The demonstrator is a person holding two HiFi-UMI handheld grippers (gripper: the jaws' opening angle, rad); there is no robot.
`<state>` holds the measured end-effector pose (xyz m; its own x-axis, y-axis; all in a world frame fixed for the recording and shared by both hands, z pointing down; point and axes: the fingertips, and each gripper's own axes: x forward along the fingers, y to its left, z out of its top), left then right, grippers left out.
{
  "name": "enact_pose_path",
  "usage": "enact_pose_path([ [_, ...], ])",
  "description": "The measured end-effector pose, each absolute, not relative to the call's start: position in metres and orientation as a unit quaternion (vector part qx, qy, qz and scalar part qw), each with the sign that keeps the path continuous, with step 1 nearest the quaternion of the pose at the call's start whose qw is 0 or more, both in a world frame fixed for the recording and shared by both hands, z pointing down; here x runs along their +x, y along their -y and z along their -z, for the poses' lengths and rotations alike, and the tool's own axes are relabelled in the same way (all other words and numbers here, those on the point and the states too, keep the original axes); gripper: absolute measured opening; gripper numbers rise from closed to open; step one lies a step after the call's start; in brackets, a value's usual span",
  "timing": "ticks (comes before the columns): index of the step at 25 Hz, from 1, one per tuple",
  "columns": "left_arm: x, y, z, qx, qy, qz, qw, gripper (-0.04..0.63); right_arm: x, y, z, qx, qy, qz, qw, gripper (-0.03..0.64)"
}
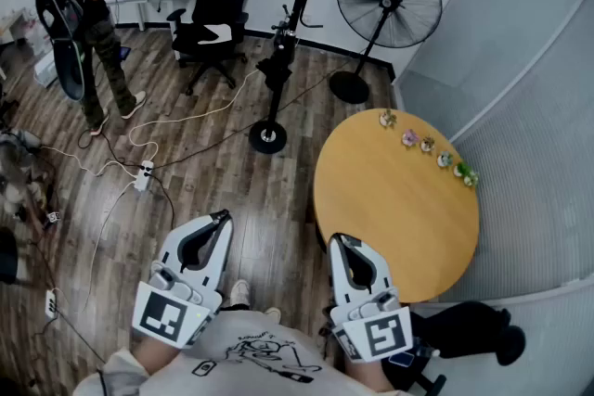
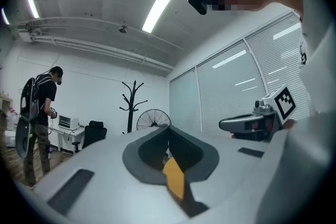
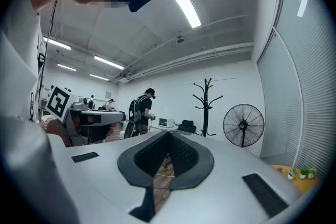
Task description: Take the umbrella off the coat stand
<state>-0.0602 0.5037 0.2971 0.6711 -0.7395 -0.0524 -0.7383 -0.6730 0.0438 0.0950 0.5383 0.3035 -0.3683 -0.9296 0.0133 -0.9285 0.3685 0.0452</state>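
The black coat stand (image 1: 299, 5) rises from a round base on the wooden floor, well ahead of me. A dark folded umbrella (image 1: 277, 62) hangs against its pole about halfway down. Both grippers are held level near my body, far short of the stand. My left gripper (image 1: 222, 218) is shut with nothing in it, and so is my right gripper (image 1: 335, 241). The stand shows small and distant in the left gripper view (image 2: 132, 105) and in the right gripper view (image 3: 206, 107). In those two views the umbrella is too small to make out.
A round wooden table (image 1: 390, 209) with several small flower pots (image 1: 427, 144) stands at my right. A pedestal fan (image 1: 388, 0) is right of the stand, an office chair (image 1: 215, 14) left of it. A person (image 1: 83, 23) stands far left. Cables and a power strip (image 1: 144, 174) cross the floor.
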Motion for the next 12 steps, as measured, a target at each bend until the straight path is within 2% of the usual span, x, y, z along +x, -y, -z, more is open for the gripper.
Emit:
enact_pose_path([
  [5,-0.059,-0.499,-0.288,0.913,0.406,0.042,-0.013,0.009,0.100,-0.536,-0.301,0.566,0.824,0.021,0.012,0.015],
  [12,-0.065,-0.491,-0.289,0.915,0.402,0.040,-0.004,0.009,0.092,-0.527,-0.299,0.565,0.825,0.018,0.019,0.015],
])
